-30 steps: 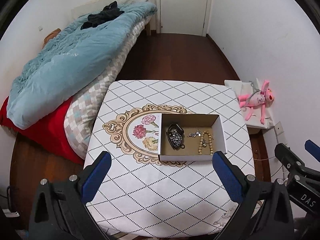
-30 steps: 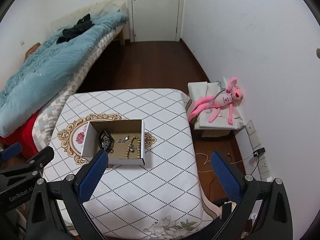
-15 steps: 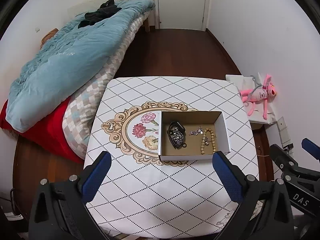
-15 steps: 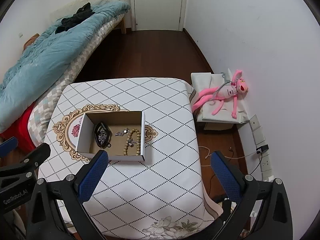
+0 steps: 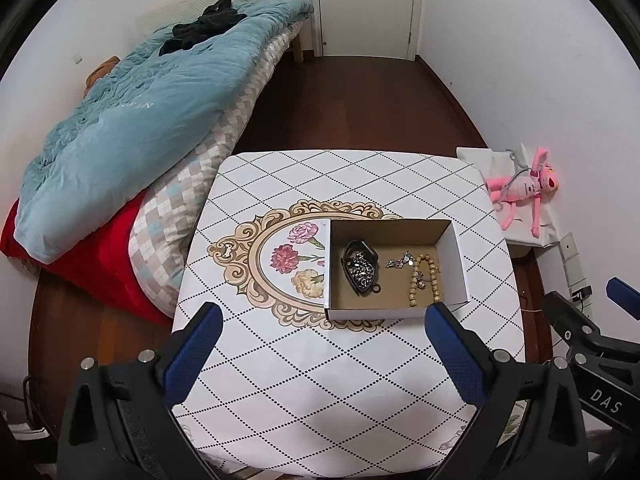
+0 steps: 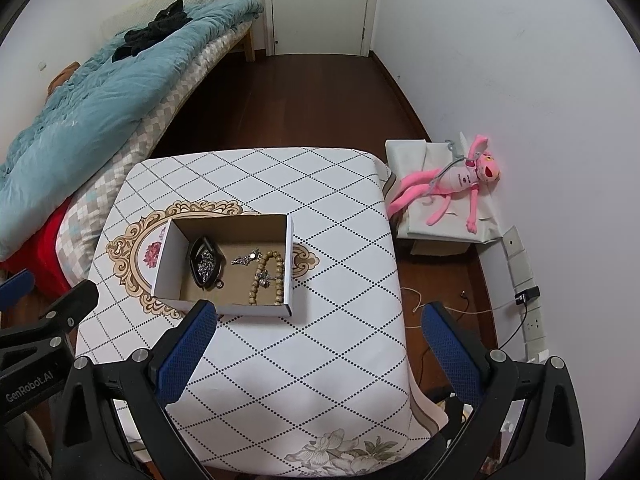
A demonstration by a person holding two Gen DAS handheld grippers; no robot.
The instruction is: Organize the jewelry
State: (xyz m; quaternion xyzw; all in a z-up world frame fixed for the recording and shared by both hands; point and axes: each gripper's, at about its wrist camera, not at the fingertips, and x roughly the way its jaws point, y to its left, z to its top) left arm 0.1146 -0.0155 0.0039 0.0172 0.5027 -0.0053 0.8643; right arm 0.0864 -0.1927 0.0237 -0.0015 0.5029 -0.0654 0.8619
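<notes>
Both left gripper (image 5: 320, 332) and right gripper (image 6: 316, 328) gape wide, empty, above table (image 5: 320, 380); in box (image 5: 454, 256), limp light bead strand (image 5: 424, 280) at 3 o'clock of dark chain bundle (image 5: 360, 270), likely slippery, pinch mid-loop.

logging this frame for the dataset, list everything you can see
cardboard box: 1, white outside, brown inside, open, on the table
dark oval piece: 1, black with silvery beads, left part of box
silver chain: 1, silver, middle of box
bead strand: 1, tan, right part of box
table: 1, white diamond-pattern cloth with floral medallion
bed: 1, blue quilt, checked and red layers, left of table
dark clothing: 1 heap, black, on the quilt
plush toy: 1, pink, on a white covered box by the wall
door: 1, white, far end
left gripper: blue pads, open
right gripper: blue pads, open
</notes>
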